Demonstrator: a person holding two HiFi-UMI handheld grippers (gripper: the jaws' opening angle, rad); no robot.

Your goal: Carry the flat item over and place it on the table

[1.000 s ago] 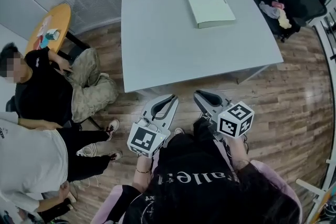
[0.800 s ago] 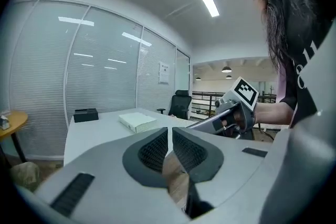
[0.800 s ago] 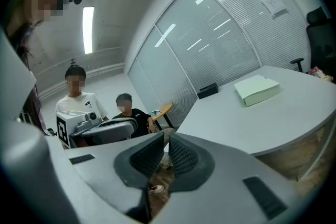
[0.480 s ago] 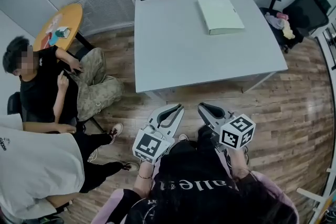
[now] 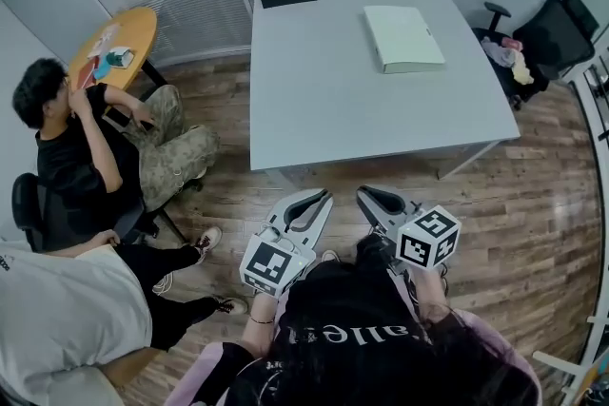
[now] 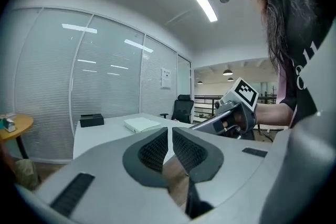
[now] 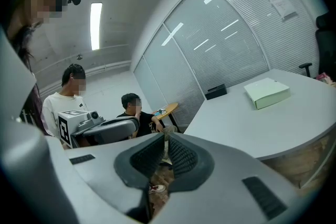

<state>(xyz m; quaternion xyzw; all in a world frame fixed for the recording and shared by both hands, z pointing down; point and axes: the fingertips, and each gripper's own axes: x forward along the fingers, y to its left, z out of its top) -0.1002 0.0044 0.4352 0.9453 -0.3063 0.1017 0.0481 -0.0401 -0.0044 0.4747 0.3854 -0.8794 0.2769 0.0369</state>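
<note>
Grey table (image 5: 314, 119) holds a pale green flat box (image 5: 403, 38) near its far right corner, far from the shut, empty left gripper (image 5: 304, 201) and right gripper (image 5: 373, 197); only gripper views show the ceiling light (image 6: 199, 0).

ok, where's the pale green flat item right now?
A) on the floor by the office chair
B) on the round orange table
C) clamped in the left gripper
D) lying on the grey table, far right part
D: the pale green flat item lies on the grey table, while the left gripper and right gripper are shut on nothing, short of the table's near edge.
</note>
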